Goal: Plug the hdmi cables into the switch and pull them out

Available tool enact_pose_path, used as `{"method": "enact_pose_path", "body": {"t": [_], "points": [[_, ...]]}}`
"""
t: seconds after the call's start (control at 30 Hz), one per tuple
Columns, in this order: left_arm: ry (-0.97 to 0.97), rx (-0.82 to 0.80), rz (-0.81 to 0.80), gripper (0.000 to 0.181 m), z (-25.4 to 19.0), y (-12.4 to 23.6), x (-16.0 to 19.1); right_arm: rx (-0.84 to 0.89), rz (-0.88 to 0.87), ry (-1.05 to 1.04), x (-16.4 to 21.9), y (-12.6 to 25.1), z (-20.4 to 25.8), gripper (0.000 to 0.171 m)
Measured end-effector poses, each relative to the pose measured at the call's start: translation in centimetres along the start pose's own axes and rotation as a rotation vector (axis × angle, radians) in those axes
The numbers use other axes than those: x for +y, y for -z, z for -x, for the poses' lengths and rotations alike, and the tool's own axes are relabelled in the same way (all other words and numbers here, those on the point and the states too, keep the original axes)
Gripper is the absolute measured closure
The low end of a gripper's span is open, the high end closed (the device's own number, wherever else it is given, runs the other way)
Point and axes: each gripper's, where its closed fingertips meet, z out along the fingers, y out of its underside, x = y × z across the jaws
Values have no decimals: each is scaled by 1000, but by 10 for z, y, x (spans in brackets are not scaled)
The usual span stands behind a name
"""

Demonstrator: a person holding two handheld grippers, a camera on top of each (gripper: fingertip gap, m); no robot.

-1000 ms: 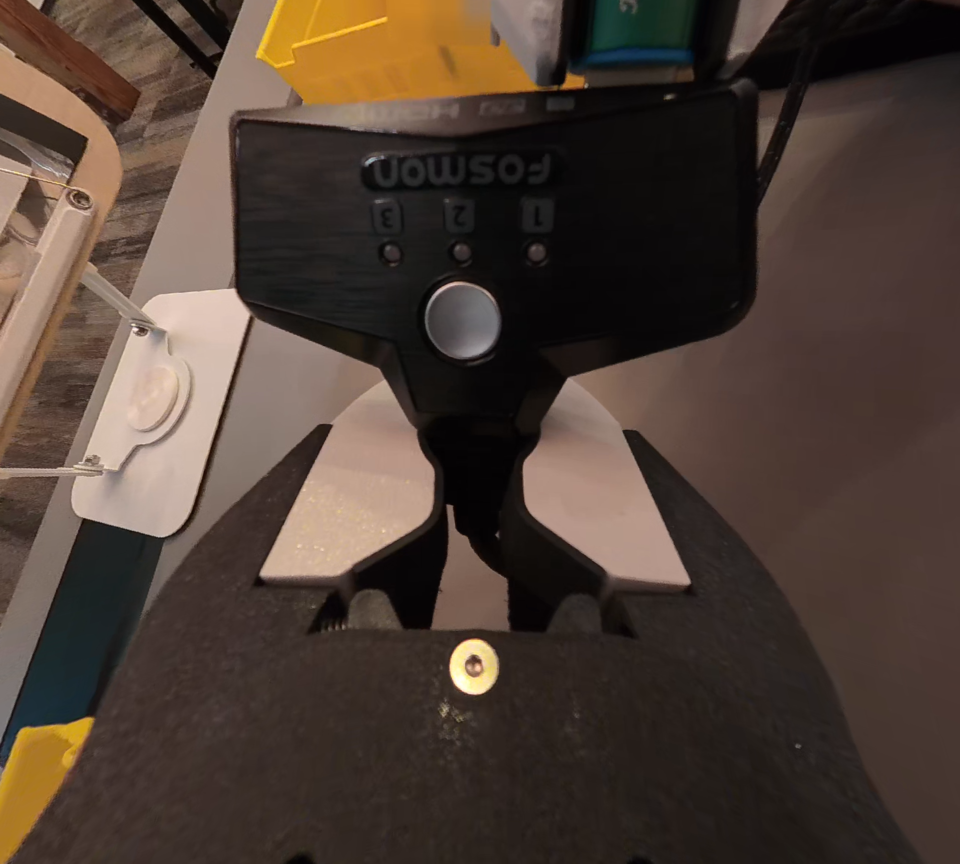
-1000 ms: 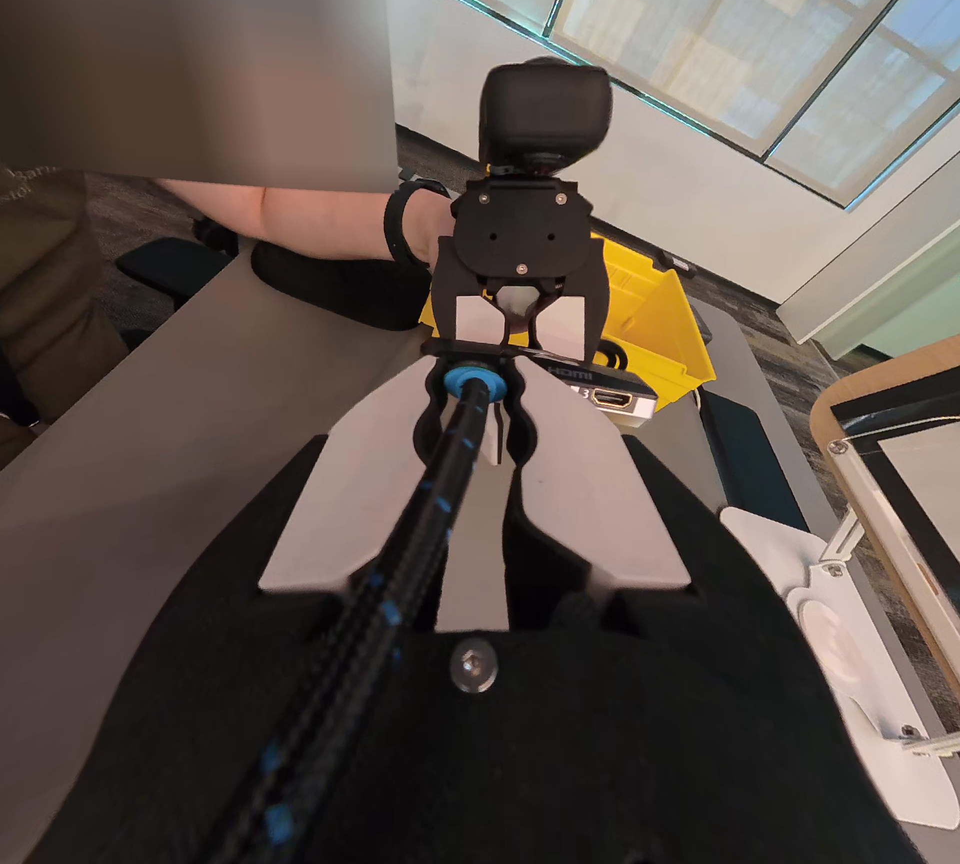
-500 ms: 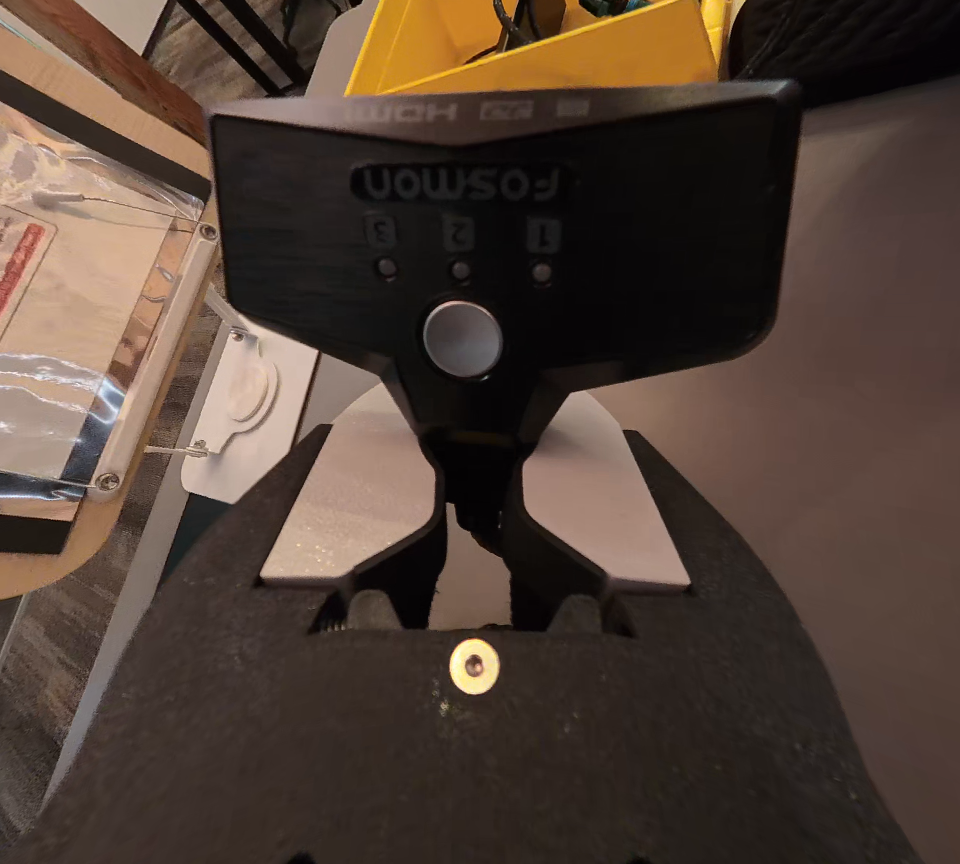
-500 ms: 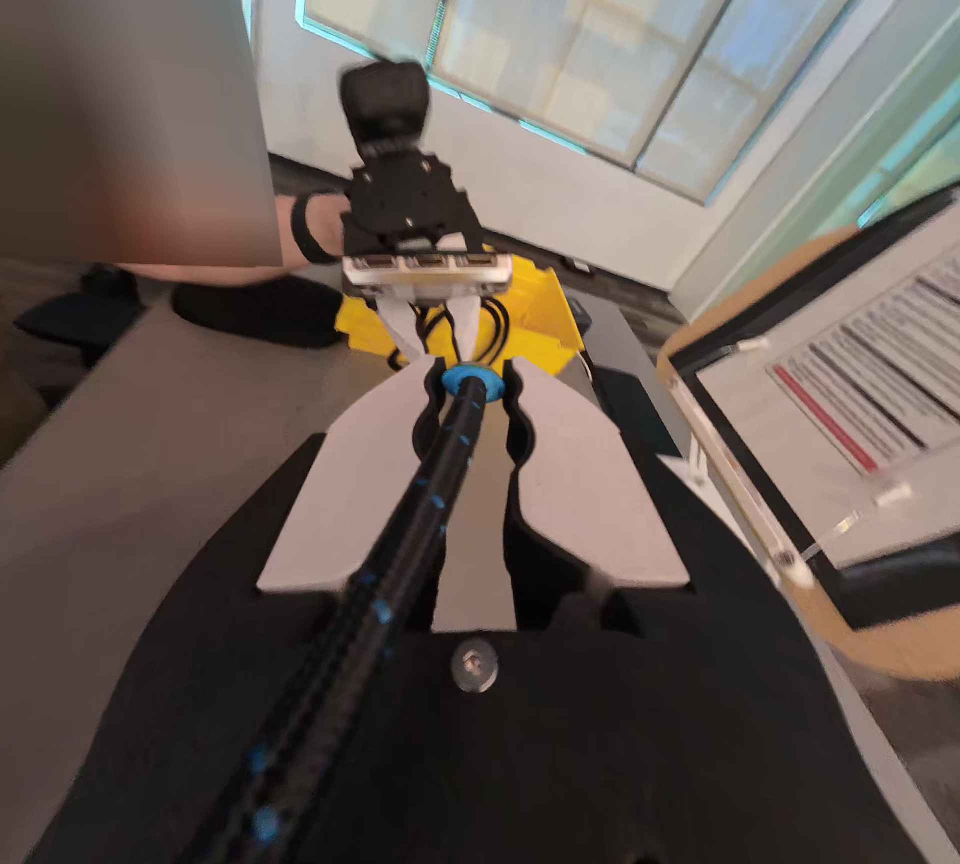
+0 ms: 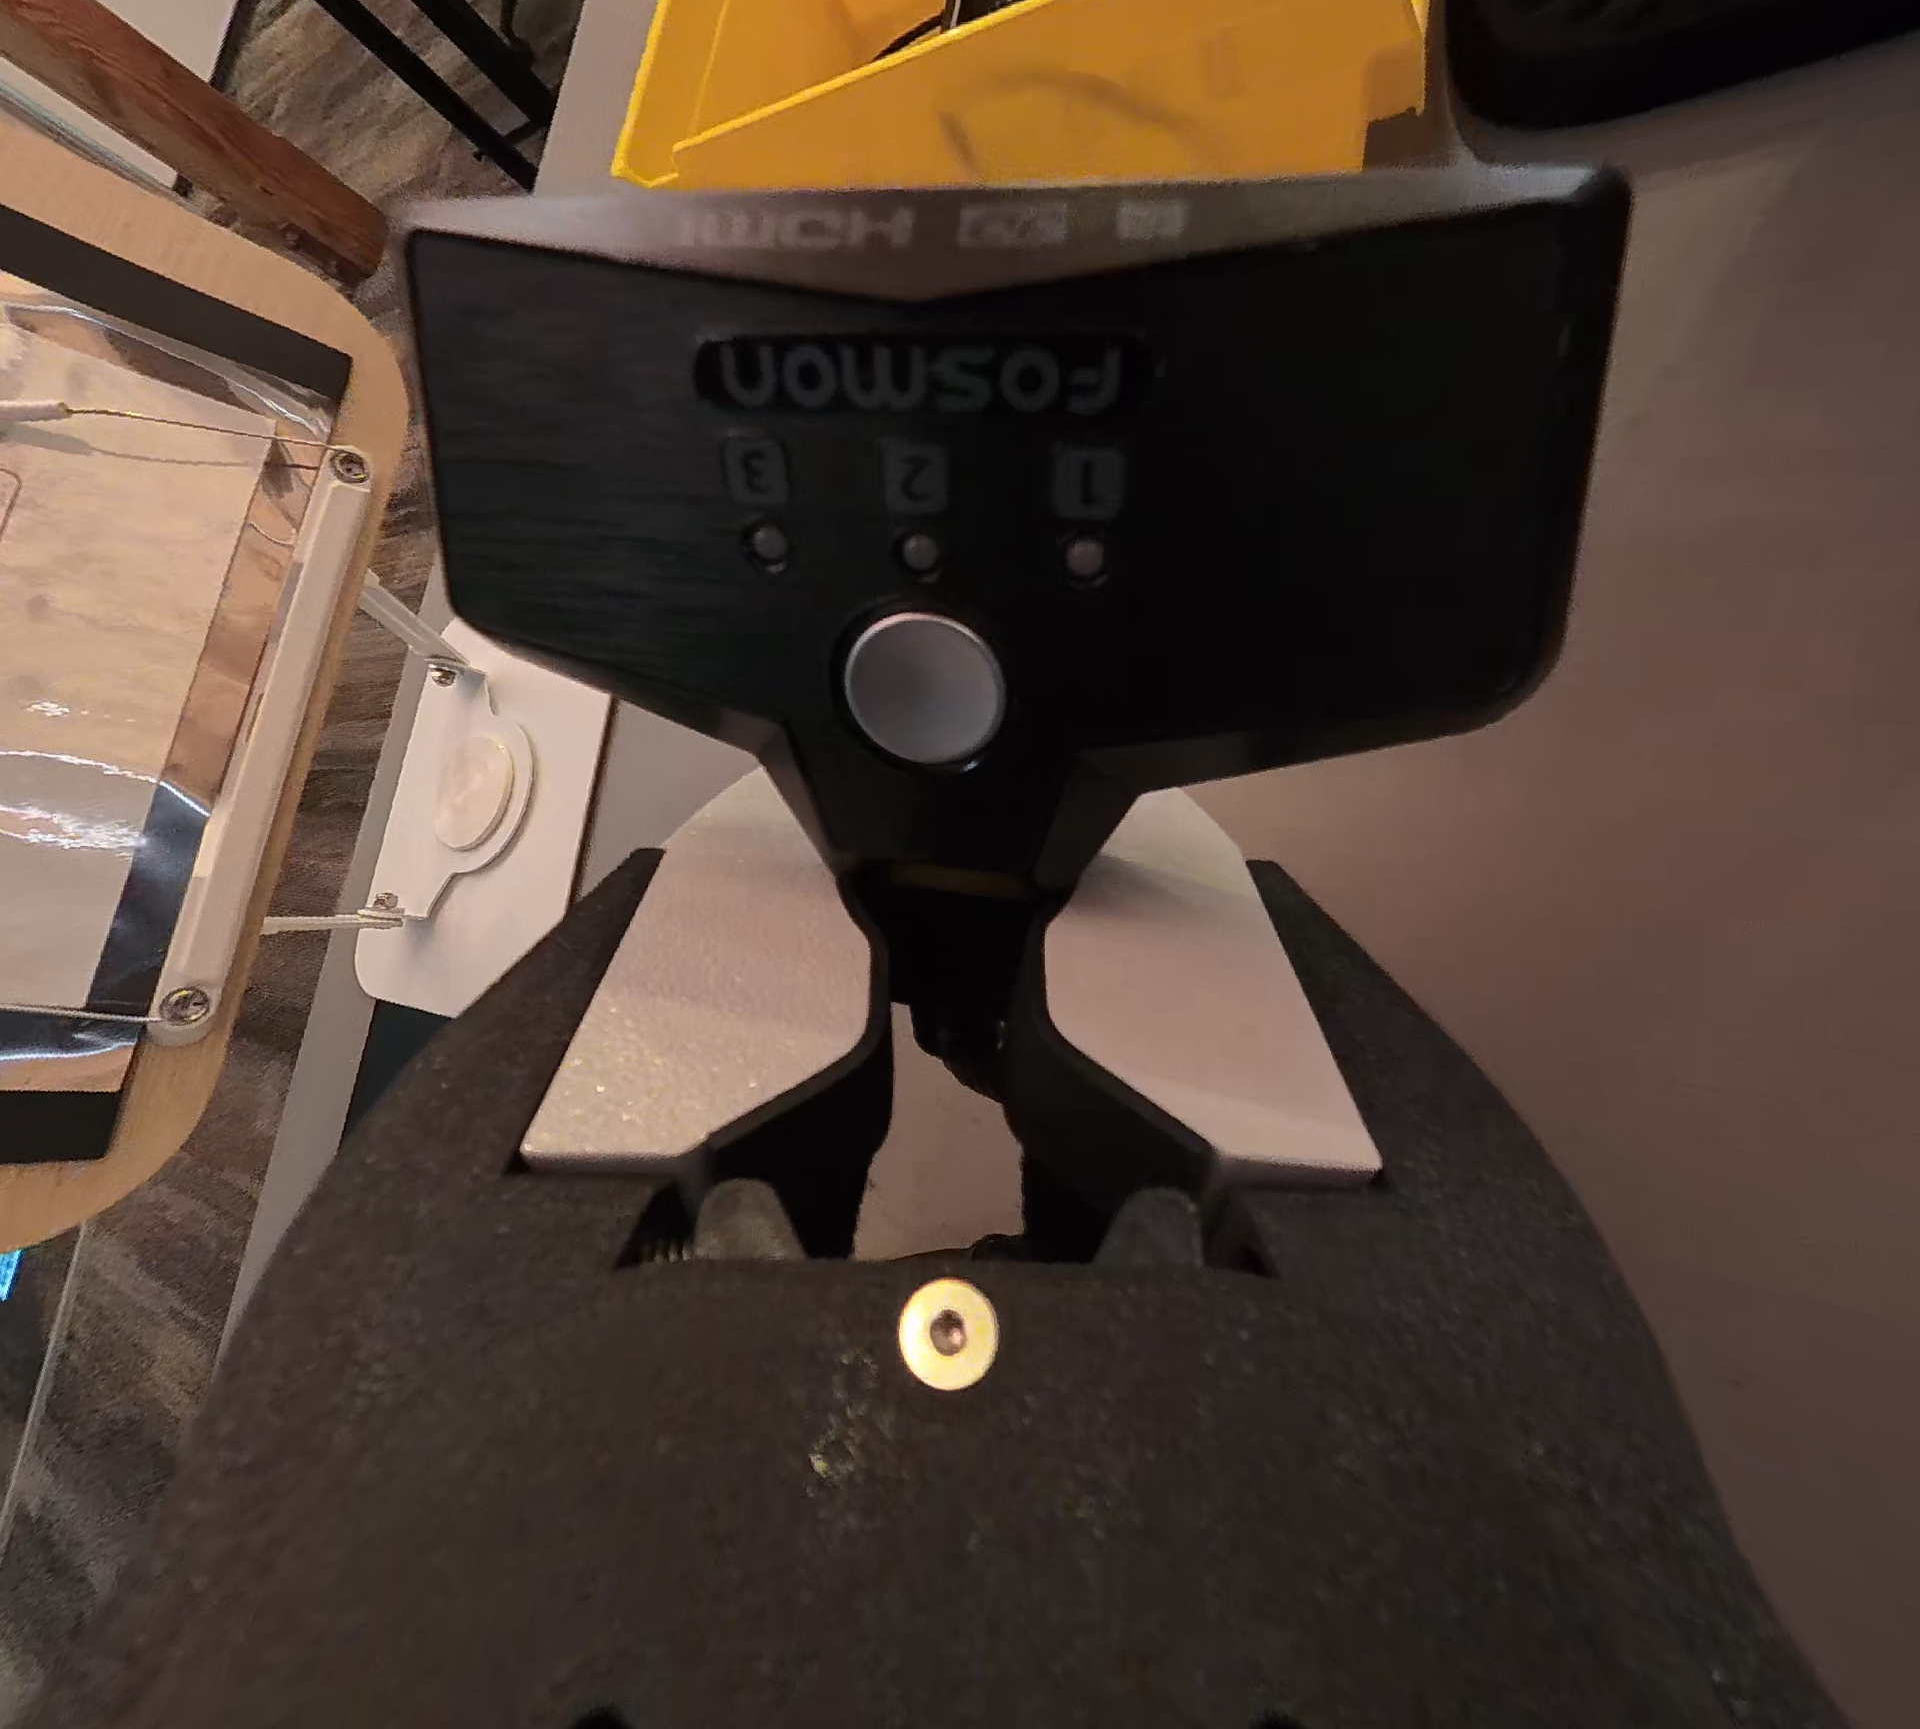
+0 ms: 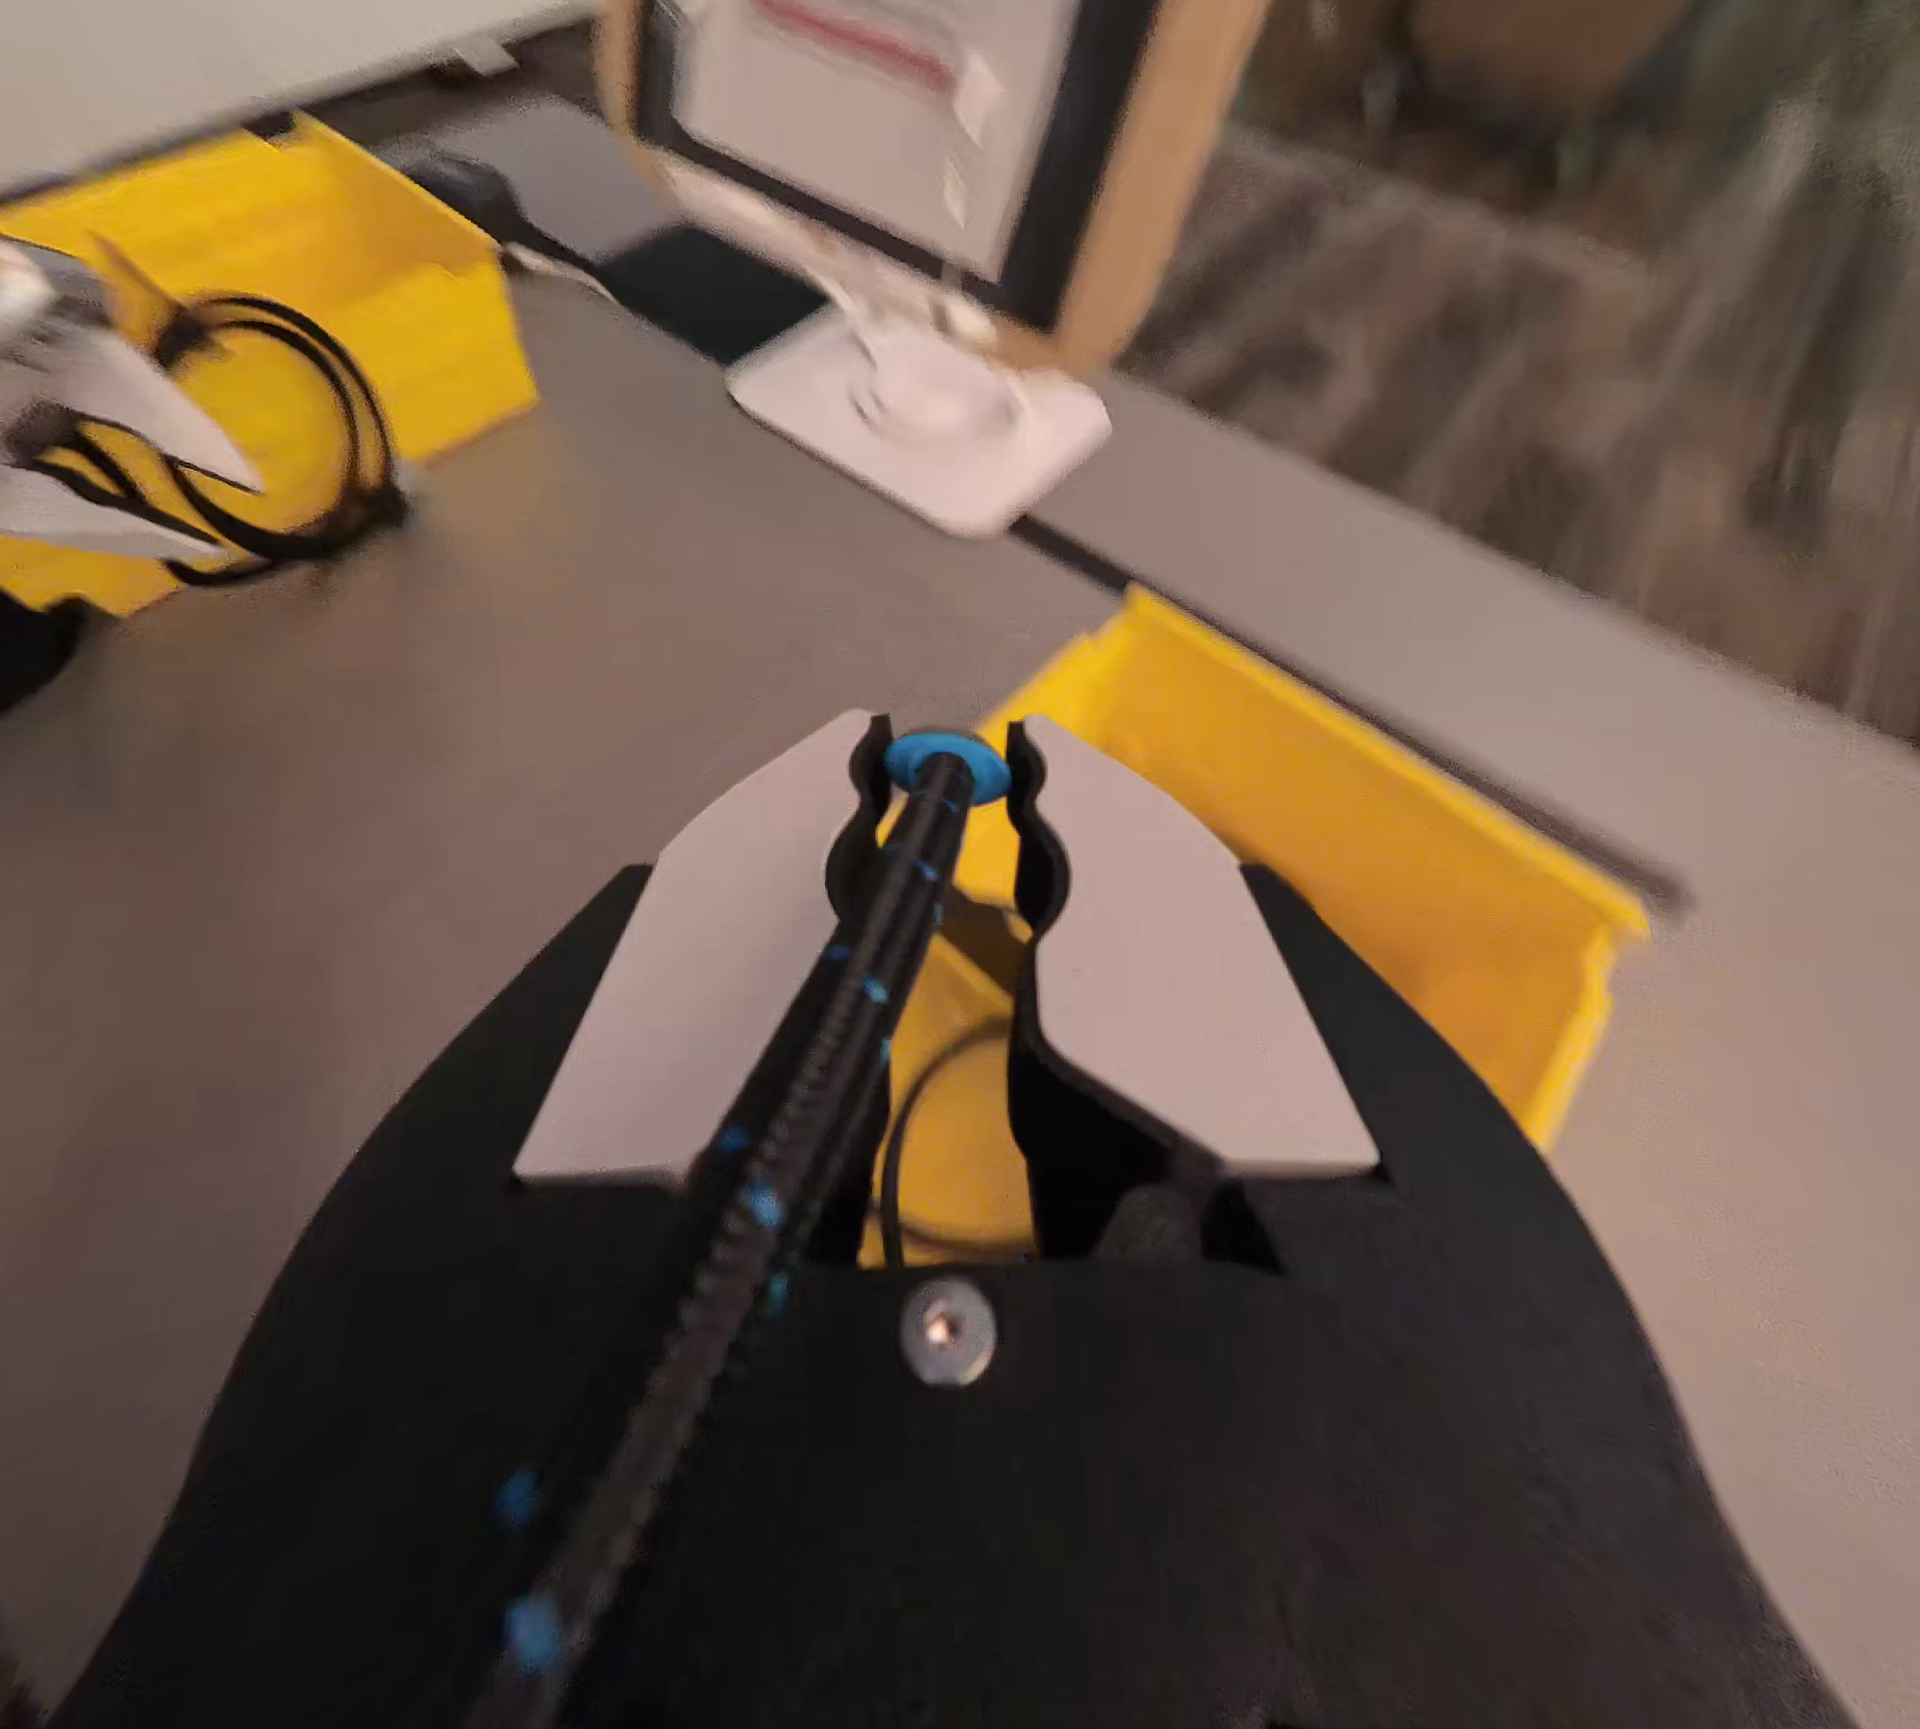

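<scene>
Black switch (image 5: 997, 474), yellow bins (image 6: 1351, 858), black blue-flecked cable (image 6: 831, 1056).

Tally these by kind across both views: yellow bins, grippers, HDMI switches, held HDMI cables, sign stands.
Yellow bins: 2, near yellow bin, far yellow bin
Grippers: 2, left gripper, right gripper
HDMI switch: 1
Held HDMI cable: 1
Sign stand: 1
Total: 7

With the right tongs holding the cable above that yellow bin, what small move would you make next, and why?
Probably lower the right tongs and release the braided cable into the yellow bin below: it is unplugged, while the left tongs hold the switch.
</scene>
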Motion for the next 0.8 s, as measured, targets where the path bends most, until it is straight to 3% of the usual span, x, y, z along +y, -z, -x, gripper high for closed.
{"method": "enact_pose_path", "body": {"t": [0.1,0.2,0.3,0.43,0.57,0.8], "points": [[-12,9,18,161,-4,-4,2,176,225,-134,45,24,-31,149],[-17,23,41,161,-8,-9,4,398,616,-204,111,40,-57,149],[-24,34,61,161,-12,-12,6,424,851,-285,155,26,-69,148],[-39,42,83,161,-17,-14,8,463,975,-318,188,8,-93,148],[-44,51,91,161,-20,-15,8,512,893,-354,179,10,-107,149],[-43,57,103,161,-21,-17,10,394,990,-405,196,20,-85,150]]}}
